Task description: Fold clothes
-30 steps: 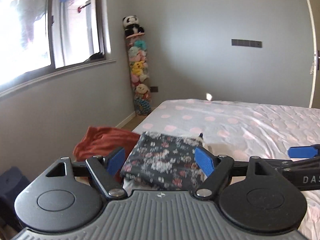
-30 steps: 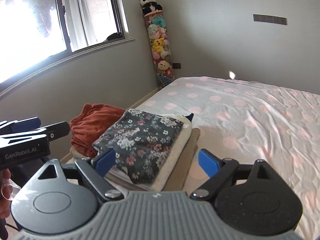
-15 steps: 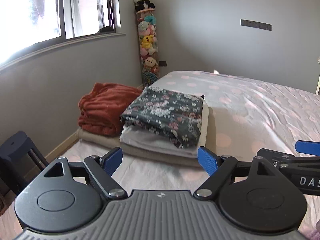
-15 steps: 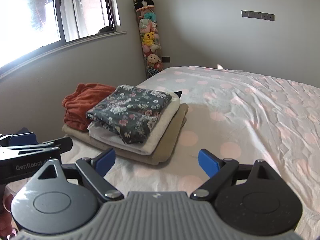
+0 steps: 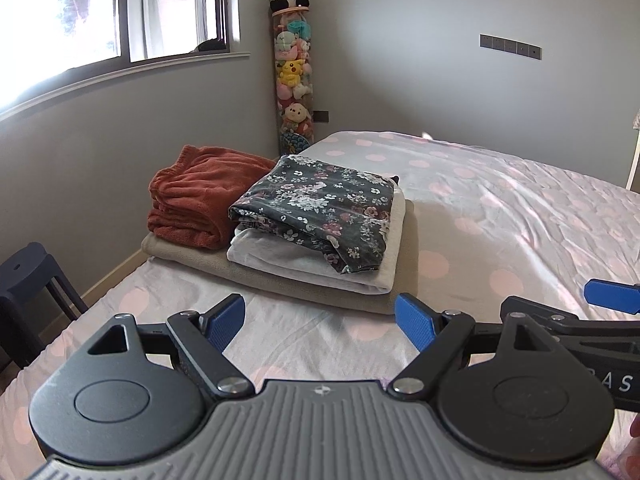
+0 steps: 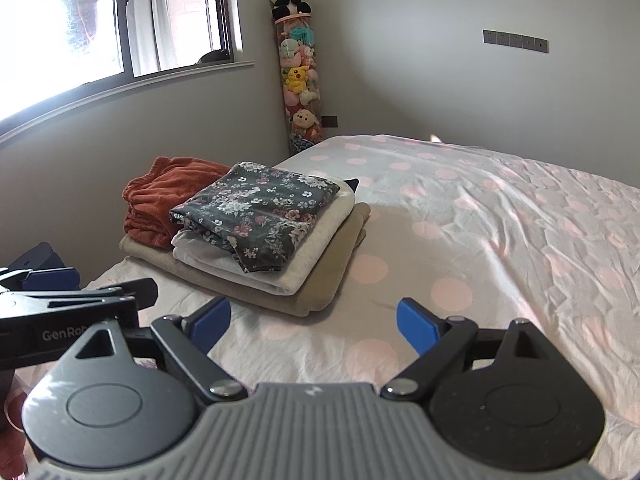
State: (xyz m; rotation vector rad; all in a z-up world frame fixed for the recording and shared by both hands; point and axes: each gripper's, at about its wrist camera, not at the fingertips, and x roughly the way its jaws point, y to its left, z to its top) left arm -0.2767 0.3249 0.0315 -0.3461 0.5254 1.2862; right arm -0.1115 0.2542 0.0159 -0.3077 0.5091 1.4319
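Grey walls and a bright window (image 5: 120,12) frame a bed with a pink-dotted sheet (image 5: 500,216), and that sheet is where I am working. Ahead of both tools sits a stack of folded clothes: a dark floral garment (image 5: 320,208) on top of a white folded piece (image 5: 280,258), both resting on a beige folded layer (image 5: 192,254), with a rust-coloured fleece (image 5: 192,196) beside them on the window side. My left gripper (image 5: 320,320) has its blue pads spread wide with nothing between them, and the right gripper (image 6: 312,320) is likewise spread and empty. What matters for my next move is bearing: from the left tool the stack lies almost straight ahead, while from the right tool it sits ahead and off to the left, so I judge the left hand the nearer. The floral piece's long axis runs diagonally, from its near loose corner back towards the tube of plush toys (image 5: 294,76). Both tools are clear of the stack, apart from it over bare sheet.
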